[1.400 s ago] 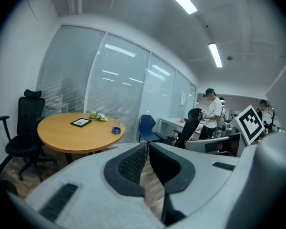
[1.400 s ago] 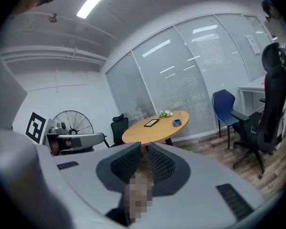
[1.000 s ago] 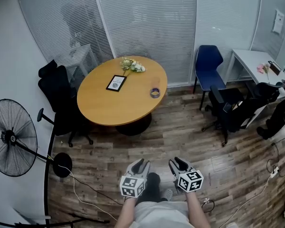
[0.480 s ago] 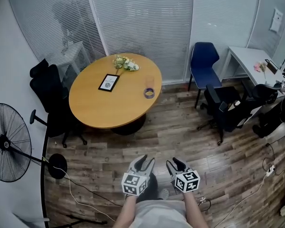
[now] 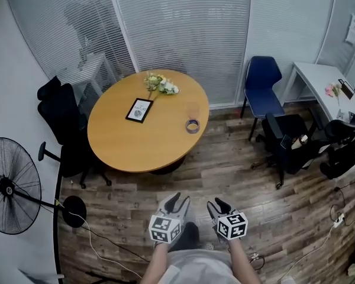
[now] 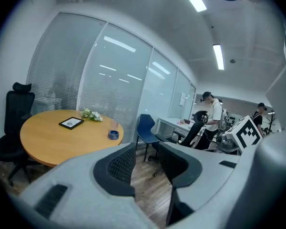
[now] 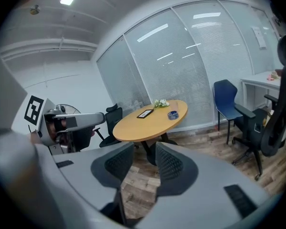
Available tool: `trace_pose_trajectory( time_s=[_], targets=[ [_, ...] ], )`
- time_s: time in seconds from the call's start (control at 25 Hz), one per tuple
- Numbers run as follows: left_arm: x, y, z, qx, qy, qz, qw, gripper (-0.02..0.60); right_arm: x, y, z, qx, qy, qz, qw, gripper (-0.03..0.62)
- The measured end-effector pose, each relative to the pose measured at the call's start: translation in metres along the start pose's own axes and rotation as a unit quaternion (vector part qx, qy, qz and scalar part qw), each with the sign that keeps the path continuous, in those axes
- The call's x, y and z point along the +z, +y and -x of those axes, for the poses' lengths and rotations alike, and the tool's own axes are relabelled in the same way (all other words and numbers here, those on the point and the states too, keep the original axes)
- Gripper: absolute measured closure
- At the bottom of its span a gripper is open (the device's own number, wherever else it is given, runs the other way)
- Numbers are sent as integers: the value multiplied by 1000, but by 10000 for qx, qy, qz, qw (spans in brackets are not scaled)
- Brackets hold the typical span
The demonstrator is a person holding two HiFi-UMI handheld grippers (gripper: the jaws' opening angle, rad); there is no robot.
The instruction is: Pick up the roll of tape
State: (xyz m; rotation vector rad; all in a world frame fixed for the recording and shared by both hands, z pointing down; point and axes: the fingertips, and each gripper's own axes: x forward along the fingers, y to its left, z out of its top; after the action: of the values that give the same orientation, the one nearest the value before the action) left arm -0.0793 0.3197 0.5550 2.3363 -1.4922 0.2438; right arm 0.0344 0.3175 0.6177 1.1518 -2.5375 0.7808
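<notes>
Head view: find the tape [image 5: 193, 125] flat near the right edge of the round, smooth wooden table [image 5: 124, 152], well apart from left gripper [image 5: 180, 200] and right gripper [image 5: 218, 203], both low over plank floor [image 5: 254, 188].

Left gripper view: note ribbed dark pads [image 6: 119, 165] just opened wide, only floor between; spot the tape as a small blue ring.

Right gripper view: same again, just opened wide, empty.

Walk closer first; then straddle the ring's wall, one jaw through the hole.
</notes>
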Motion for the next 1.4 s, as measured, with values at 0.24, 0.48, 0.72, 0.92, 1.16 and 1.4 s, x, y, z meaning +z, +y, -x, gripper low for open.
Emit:
trace_pose_trajectory(
  time_s=[0.24,0.48,0.72,0.92,1.16,1.4],
  targets=[
    [40,49,-43,35,-104,58,9999,447,42,-3,-58,107,83,170,9998,453],
    [63,87,-85,-86,-106,110,9998,448,75,-19,-100,-2,76,221,9997,453],
    [82,122,-123,-240,-80,64,9997,448,103,-34,-140,-172,-2,188,9997,453],
    [97,145,-146,-394,-87,-11,9992,448,119,-42,-165,-325,-82,103,9994,453],
    [104,158,-168,-559,-10,-7,9984,448,128,-57,-174,-558,-124,-13,9984,453],
    [103,157,-185,-682,73,50,9976,448,132,-73,-173,-756,-129,-113,9970,453]
  ],
)
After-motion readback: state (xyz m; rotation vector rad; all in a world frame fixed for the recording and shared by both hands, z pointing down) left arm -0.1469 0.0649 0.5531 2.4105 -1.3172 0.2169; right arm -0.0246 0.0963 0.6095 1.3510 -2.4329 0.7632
